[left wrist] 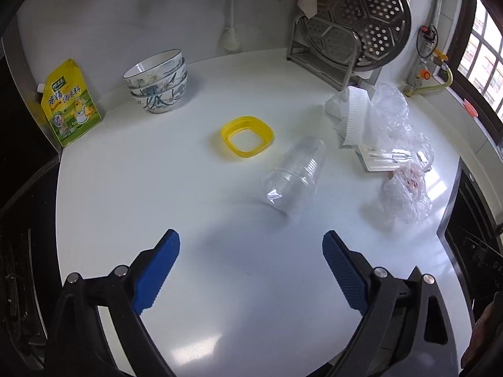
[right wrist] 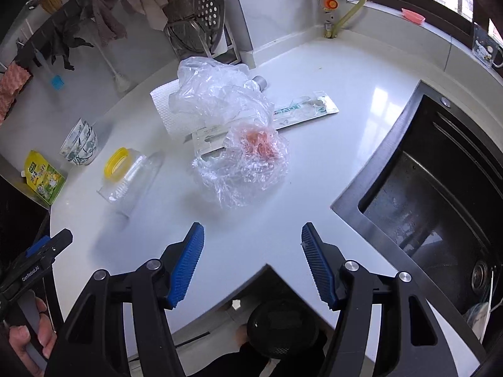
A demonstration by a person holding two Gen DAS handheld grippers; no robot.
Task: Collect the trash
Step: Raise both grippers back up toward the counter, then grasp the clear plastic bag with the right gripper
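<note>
A clear plastic cup [left wrist: 292,176] [right wrist: 132,179] lies on its side on the white counter [left wrist: 188,188], next to a yellow lid ring [left wrist: 246,136] [right wrist: 118,161]. To the right lie a crumpled plastic bag with red bits [left wrist: 405,191] [right wrist: 245,163], a larger clear bag [left wrist: 389,110] [right wrist: 213,94], a paper towel [left wrist: 352,113] [right wrist: 163,103] and a flat packet [left wrist: 383,157] [right wrist: 301,110]. My left gripper [left wrist: 251,238] is open and empty, short of the cup. My right gripper [right wrist: 251,229] is open and empty above the counter's front edge, short of the bag with red bits.
Stacked patterned bowls [left wrist: 157,84] and a yellow seasoning pouch [left wrist: 70,103] stand at the back left. A steamer plate in a metal rack [left wrist: 355,22] leans on the back wall. A dark sink [right wrist: 440,188] lies to the right. A dark round object [right wrist: 283,323] sits below the counter edge.
</note>
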